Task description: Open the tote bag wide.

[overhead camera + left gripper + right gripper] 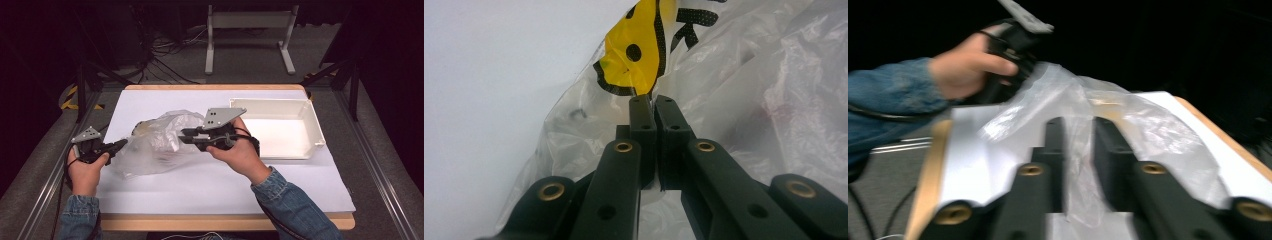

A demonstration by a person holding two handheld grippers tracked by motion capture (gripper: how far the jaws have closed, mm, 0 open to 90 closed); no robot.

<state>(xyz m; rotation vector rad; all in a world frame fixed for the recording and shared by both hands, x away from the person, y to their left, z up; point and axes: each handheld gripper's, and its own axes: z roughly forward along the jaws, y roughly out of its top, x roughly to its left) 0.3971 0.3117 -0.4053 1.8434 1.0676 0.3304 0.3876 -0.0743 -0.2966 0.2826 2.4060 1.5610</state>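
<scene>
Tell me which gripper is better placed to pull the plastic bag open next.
Right, probably. The right gripper has a fold of the plastic bag between its parted jaws, ready to close and pull. The left gripper is already clamped on the bag's edge, so it serves as the anchor.

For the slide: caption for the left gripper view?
Left tongs pinch the clear bag beside its yellow print.

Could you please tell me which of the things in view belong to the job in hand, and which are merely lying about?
In the job:
- clear plastic bag, with yellow and black print
- left gripper, fingers closed on the bag's film
- right gripper, fingers astride a fold of the bag, with a gap left

Lying about:
- white tray, on the table's right side
- white table cover
</scene>
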